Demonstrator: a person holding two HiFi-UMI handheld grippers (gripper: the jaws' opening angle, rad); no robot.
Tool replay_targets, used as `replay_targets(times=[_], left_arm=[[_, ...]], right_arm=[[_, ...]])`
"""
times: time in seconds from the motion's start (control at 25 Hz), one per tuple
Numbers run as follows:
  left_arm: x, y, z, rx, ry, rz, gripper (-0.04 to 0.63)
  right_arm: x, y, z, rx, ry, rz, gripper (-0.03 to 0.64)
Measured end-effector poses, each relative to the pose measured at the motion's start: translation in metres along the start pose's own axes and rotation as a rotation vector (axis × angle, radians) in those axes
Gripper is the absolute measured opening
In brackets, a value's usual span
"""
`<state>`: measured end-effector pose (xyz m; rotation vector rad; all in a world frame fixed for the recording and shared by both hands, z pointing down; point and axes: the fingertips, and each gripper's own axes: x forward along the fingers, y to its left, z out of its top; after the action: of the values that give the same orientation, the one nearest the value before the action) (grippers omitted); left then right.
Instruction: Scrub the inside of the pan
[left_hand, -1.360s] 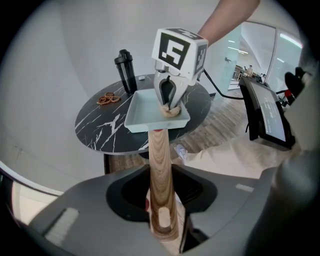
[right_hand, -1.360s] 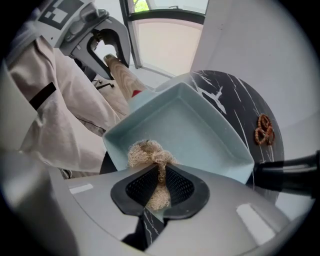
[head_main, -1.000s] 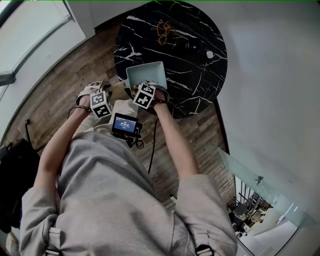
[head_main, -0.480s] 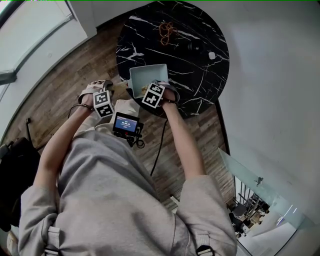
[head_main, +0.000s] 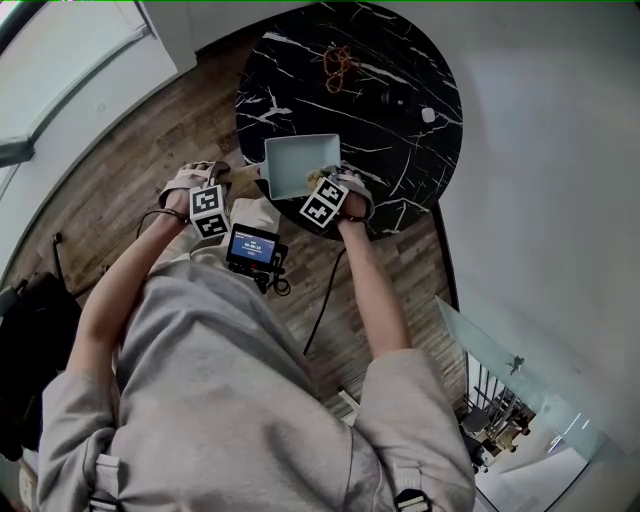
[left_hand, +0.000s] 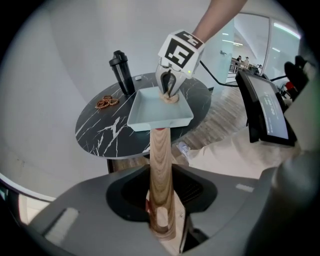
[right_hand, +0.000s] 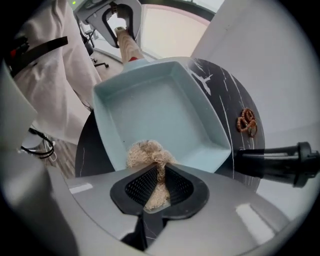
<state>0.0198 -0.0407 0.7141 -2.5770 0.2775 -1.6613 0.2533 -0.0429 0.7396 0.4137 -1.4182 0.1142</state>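
Over the last second the right gripper (right_hand: 159, 180) has slid along the pan's near wall towards 3 o'clock, ending at the near right corner in the head view; the left gripper (left_hand: 161, 220) has barely shifted. The pan (right_hand: 165, 112), pale blue and square, sits at about 7 o'clock on the round black marble table (head_main: 400, 130), close to its edge. Its wooden handle (left_hand: 161, 165) runs off towards 8 o'clock into the left jaws, which are clenched on the handle's far end. The right jaws pinch the top of a tan fibrous scrubber (right_hand: 147, 152), whose loose lower part rests on the pan floor at 5 o'clock.

The pan looks rigid and fairly weighty, with a smooth coating likely to let it skate on the marble. Holding the handle so far out gives leverage, but the pan could pivot under hard strokes. The scrubber looks soft and springy; gripped by its tuft, it will probably flatten and bend
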Motion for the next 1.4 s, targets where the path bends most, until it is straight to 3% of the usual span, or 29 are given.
replay_targets(times=[0.2,0.52,0.76,1.08,1.4], left_arm=[[-0.001,-0.006,0.005,-0.001,-0.036,-0.013,0.134],[-0.001,-0.005,0.006,0.062,-0.048,-0.010,0.138],[0.001,-0.005,0.003,0.096,-0.041,-0.006,0.140],[0.001,-0.003,0.000,0.115,-0.026,-0.011,0.143],[0.001,-0.004,0.002,0.110,-0.020,-0.009,0.143]], right_arm=[[0.001,-0.021,0.004,0.047,-0.026,-0.038,0.061],[0.003,-0.064,0.024,0.035,-0.060,-0.161,0.061],[0.008,-0.090,0.042,0.056,-0.076,-0.179,0.061],[0.009,-0.087,0.057,0.256,-0.167,-0.019,0.061],[-0.003,-0.055,0.111,0.273,-0.262,0.132,0.064]])
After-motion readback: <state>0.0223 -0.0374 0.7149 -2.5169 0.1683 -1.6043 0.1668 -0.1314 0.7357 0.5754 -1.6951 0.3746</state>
